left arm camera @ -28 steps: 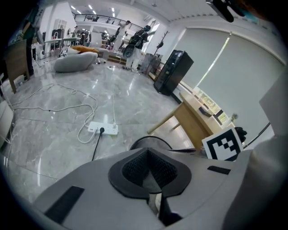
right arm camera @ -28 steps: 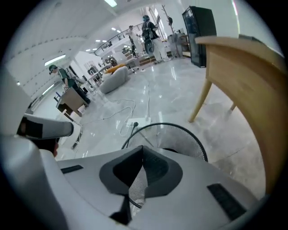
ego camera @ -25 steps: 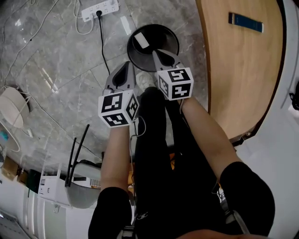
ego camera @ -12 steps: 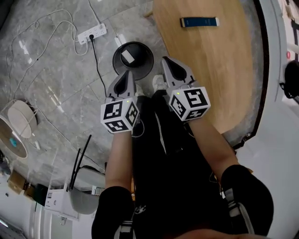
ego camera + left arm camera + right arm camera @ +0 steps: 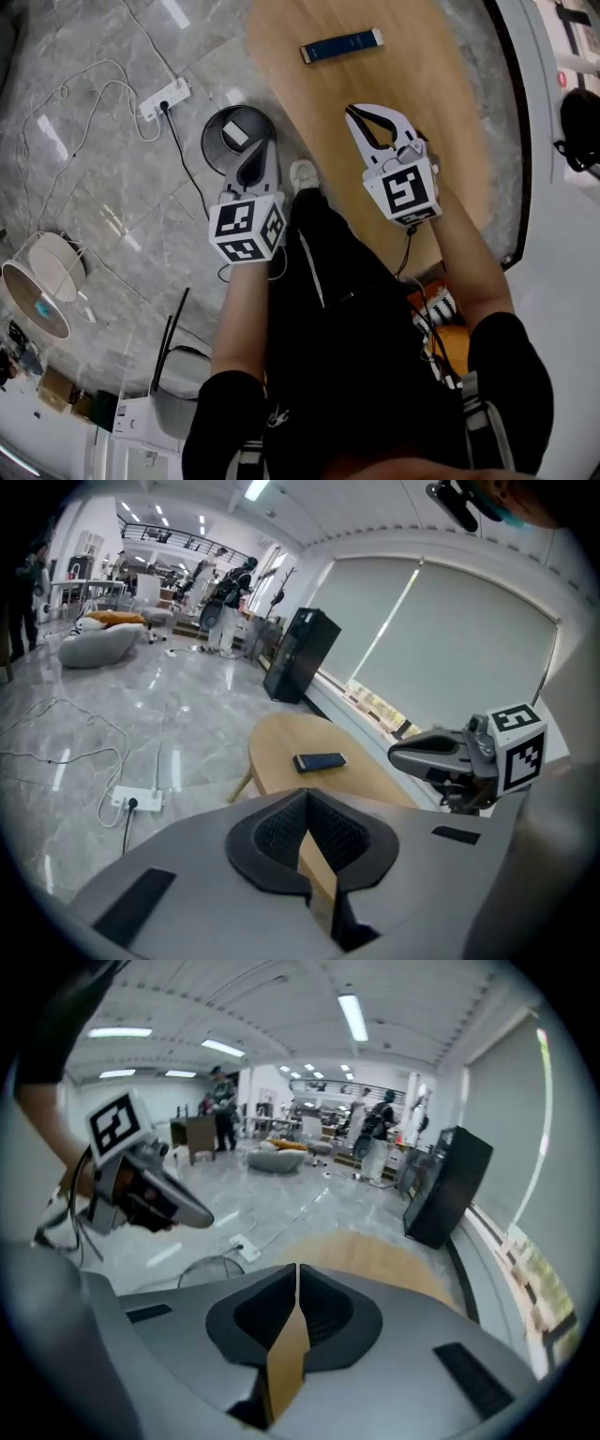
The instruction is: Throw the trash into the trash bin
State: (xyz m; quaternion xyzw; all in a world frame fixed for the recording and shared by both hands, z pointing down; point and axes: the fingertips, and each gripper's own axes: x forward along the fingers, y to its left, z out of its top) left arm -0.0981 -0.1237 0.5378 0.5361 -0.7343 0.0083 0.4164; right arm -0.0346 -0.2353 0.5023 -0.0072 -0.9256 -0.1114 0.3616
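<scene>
- A white power strip [image 5: 165,97] lies on the grey floor.
- The round trash bin [image 5: 212,150] stands between the strip and the table, with a pale piece of trash [image 5: 236,134] lying inside.
- The left gripper [image 5: 307,797] hangs over the bin's near edge, its jaws closed and empty.
- The right gripper [image 5: 297,1277] is above the wooden table [image 5: 450,103], its jaws pressed together on nothing.
- A dark blue flat object [image 5: 341,44] lies on the table, well apart from both grippers.

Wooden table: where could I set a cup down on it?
The wooden table is mostly bare: the stretch between the dark blue flat object at its far end and the right gripper. The floor beside it is busier: trash bin and power strip.
</scene>
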